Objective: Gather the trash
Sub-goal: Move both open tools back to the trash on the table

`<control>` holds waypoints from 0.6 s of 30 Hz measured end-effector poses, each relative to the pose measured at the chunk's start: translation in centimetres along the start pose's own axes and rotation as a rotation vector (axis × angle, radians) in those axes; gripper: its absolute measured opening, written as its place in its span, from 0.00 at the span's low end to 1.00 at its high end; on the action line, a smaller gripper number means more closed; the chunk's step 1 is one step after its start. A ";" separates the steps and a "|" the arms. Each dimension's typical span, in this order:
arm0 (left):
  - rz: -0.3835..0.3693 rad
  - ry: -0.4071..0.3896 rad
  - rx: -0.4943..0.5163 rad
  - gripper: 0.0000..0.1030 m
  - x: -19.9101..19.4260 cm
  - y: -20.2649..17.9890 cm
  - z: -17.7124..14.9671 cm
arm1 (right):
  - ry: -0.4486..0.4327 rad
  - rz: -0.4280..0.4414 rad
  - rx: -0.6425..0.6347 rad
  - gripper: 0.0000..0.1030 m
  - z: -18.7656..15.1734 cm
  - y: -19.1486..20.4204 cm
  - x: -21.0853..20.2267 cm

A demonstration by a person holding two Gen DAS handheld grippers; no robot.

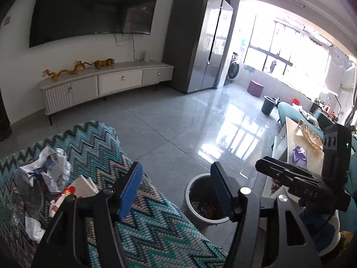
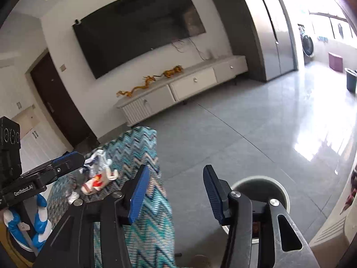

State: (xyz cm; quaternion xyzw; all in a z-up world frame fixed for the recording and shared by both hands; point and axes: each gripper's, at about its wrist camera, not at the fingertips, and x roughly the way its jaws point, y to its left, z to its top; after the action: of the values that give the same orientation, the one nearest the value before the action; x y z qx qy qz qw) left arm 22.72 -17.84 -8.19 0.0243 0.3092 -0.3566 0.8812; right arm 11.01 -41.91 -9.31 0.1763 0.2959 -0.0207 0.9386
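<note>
left gripper (image 1: 176, 192): fingers spread, empty | right gripper (image 2: 176, 195): fingers spread, empty | trash: crumpled paper (image 1: 48, 167) and red-white wrapper (image 2: 96, 184) on zigzag-covered seat (image 1: 138, 234) beside bin (image 1: 194, 212) | light, soft, crushable; pinch a raised fold

A television (image 1: 93, 6) hangs above a cabinet (image 1: 104, 82) bearing golden dragon figurines (image 1: 78, 68).

A dark television (image 1: 93, 9) hangs above a pale low cabinet (image 1: 104, 82); sunlit windows (image 1: 287, 49) glare on grey floor tiles (image 1: 178, 122).
</note>
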 end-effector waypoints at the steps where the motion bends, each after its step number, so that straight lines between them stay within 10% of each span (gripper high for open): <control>1: 0.023 -0.021 -0.004 0.60 -1.1 0.6 -0.1 | -0.007 0.010 -0.019 0.49 0.3 1.2 -0.4; 18: 0.442 -0.289 -0.139 0.67 -18.4 11.9 -7.0 | 0.038 0.160 -0.204 0.59 -1.8 15.2 1.3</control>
State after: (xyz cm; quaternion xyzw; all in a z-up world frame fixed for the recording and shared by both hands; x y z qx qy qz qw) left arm 16.49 4.15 -5.63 -0.0205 0.1914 -0.1332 0.9722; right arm 13.28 -26.96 -6.61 0.1033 0.2991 0.0877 0.9446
